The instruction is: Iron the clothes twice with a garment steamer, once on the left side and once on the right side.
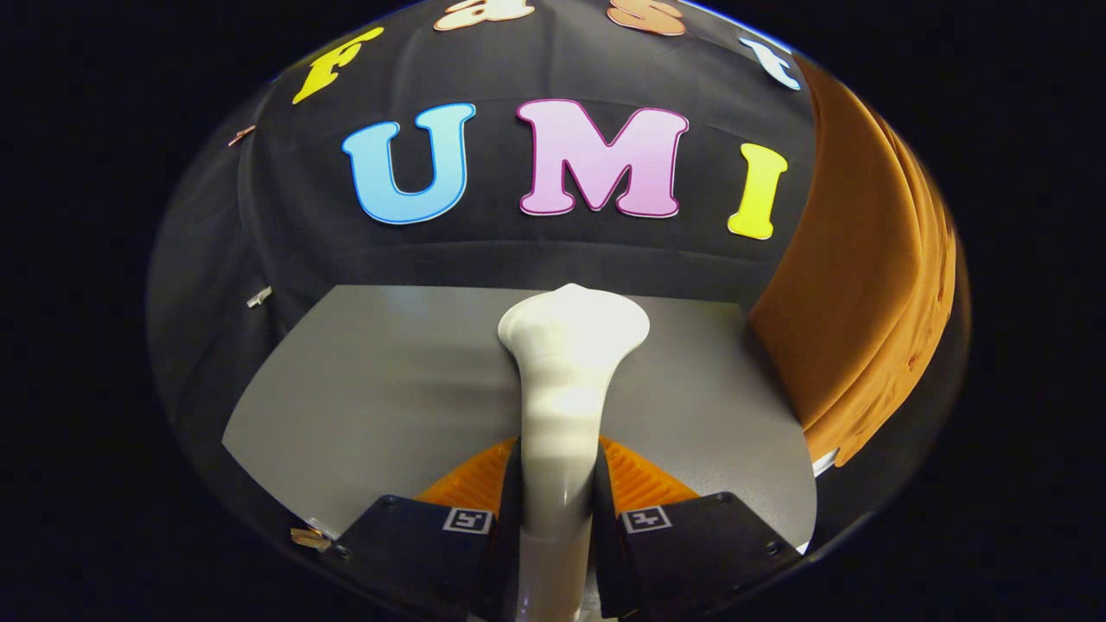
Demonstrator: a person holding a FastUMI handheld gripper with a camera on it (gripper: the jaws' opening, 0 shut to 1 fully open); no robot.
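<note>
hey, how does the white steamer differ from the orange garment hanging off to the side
The steamer is white, smooth and hard-looking, clamped between the tool's fingers. The garment is orange soft cloth, hanging untouched beyond and right of the steamer's head. Both stand over the grey table.

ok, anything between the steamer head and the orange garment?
Nothing. In the gripper view, only bare grey tabletop separates the white steamer head from the orange garment hanging beyond and to its right. The gripper is shut on the steamer's handle.
</note>
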